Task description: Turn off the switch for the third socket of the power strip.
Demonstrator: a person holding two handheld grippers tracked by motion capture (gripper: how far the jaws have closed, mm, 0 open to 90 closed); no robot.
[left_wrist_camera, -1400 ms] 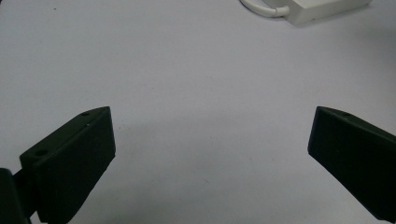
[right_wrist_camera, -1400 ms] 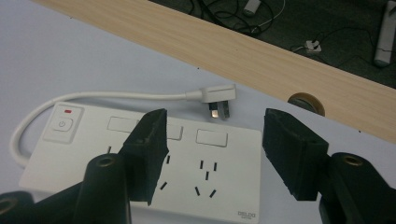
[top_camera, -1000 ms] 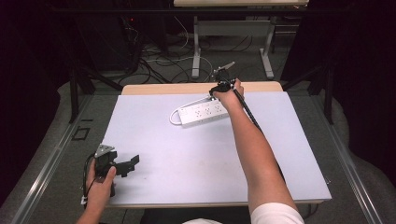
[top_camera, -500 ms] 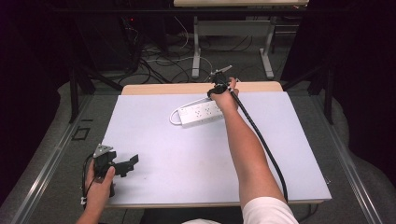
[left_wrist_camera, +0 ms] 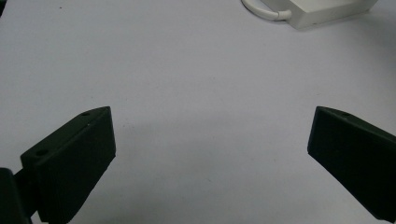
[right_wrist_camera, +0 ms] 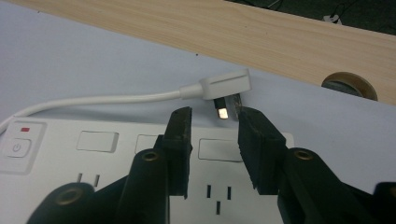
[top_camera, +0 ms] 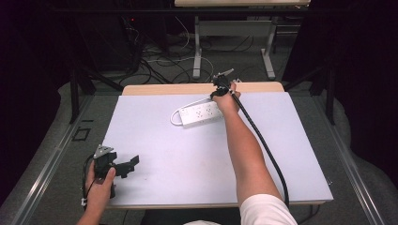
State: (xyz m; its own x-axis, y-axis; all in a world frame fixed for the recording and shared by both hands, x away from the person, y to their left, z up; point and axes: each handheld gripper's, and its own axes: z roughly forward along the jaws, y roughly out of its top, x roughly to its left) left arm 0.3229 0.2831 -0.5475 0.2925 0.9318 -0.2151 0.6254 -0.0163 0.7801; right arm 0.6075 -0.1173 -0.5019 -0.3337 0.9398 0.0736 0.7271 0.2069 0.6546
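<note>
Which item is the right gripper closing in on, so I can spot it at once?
On the lavender table mat, find the white power strip near the wooden far edge. Just behind it lies the white plug on the strip's own cord, right ahead of the right gripper. Its metal prongs set it apart.

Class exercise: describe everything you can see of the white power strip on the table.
The power strip is a long white plastic block lying flat on the table's pale mat, near the far edge. Its top shows sockets and a switch with a small red mark. Its white cord loops round to a flat plug lying beside it. The right gripper hovers above.
</note>
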